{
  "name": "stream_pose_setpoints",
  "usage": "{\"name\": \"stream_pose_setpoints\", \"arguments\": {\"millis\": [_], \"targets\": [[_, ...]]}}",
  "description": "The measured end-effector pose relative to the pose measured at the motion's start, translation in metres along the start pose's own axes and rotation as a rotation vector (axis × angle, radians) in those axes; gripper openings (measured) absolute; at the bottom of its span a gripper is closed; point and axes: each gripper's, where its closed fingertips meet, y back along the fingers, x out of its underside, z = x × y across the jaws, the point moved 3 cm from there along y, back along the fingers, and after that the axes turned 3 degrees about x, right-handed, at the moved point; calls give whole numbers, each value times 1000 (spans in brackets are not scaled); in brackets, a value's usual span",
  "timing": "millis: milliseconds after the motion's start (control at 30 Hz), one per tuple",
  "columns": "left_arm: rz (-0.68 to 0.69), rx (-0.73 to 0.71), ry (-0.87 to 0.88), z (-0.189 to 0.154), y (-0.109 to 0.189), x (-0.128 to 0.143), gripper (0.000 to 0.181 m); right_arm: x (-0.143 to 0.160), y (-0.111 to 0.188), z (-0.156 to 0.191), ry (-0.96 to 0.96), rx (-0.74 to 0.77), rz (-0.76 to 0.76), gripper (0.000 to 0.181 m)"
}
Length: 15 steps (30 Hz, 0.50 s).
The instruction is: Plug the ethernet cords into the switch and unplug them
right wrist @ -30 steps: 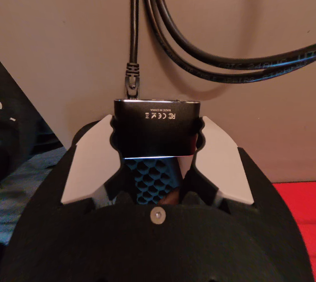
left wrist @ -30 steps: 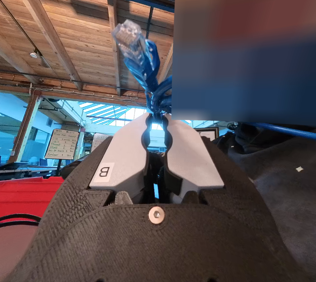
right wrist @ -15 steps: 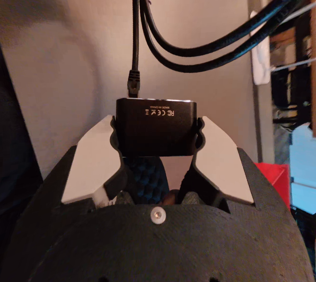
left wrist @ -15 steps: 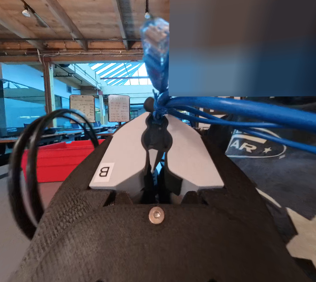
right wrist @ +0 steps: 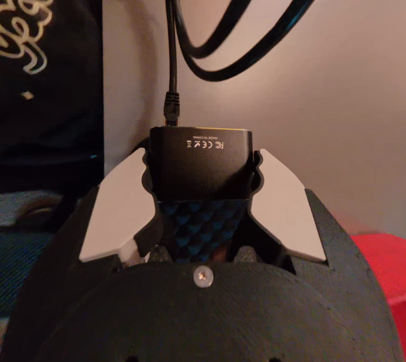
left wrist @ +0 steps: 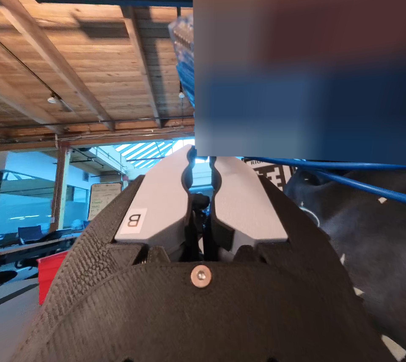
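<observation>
My right gripper is shut on a small black switch, gripping its two sides with the ports facing away from me. A black ethernet cord is plugged into the switch's left port, and its cable loops hang beyond. My left gripper points up towards the ceiling, its jaws nearly together on a blue ethernet cord. The cord's clear plug stands above the fingertips, half hidden by a blurred patch. The blue cable trails off to the right.
A red bin shows low left in the left wrist view and low right in the right wrist view. A person's dark printed garment is close on the left. The grey tabletop lies behind the switch. Across from one pair of fingers to the other is roughly 30 cm.
My left gripper has tilted back up towards the ceiling with the blue cord; the plug now sits partly behind the blurred patch. My right gripper has turned with the switch, bringing the dark garment into view.
</observation>
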Motion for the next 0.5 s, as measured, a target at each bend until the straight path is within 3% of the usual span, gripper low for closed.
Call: {"name": "stream_pose_setpoints", "arguments": {"millis": [167, 233, 300, 367, 400, 500], "targets": [[35, -39, -7, 5, -2, 7, 11, 10, -7, 2, -111, -159, 12, 91], [60, -43, -21, 4, -2, 10, 11, 10, -6, -1, -181, -162, 3, 104], [64, -51, -21, 5, -2, 11, 11, 6, 1, -4, -252, -118, -45, 116], [61, -55, -23, 5, -2, 10, 11, -4, 14, -1, -257, -38, -136, 117], [58, -58, -24, 6, -2, 10, 11, -7, 20, 1, -201, 41, -156, 110], [52, -62, -20, 6, -1, 10, 11, -4, 29, 12, 110, 297, -33, 92]]}}
